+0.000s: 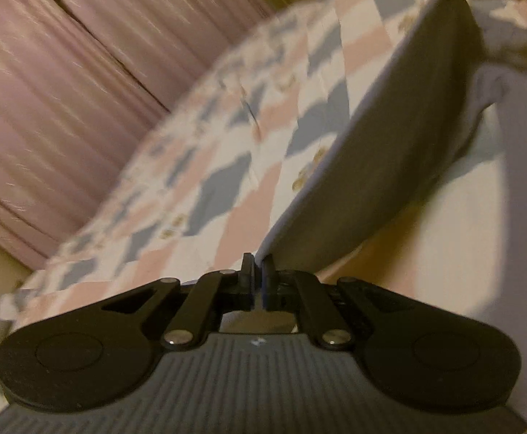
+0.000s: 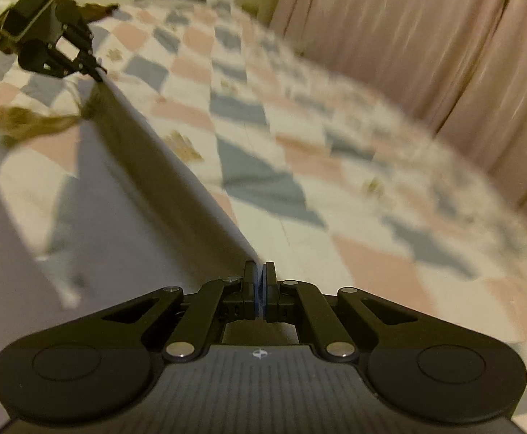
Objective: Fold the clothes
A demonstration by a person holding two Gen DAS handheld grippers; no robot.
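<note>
Holding one garment (image 1: pixel 390 152) edge taut between both grippers, we should keep tension even while folding | left gripper (image 1: pixel 258 271) clamped on one corner | right gripper (image 2: pixel 260 278) clamped on the other | cloth hangs raised above the checked bedspread (image 2: pixel 299 166)
</note>
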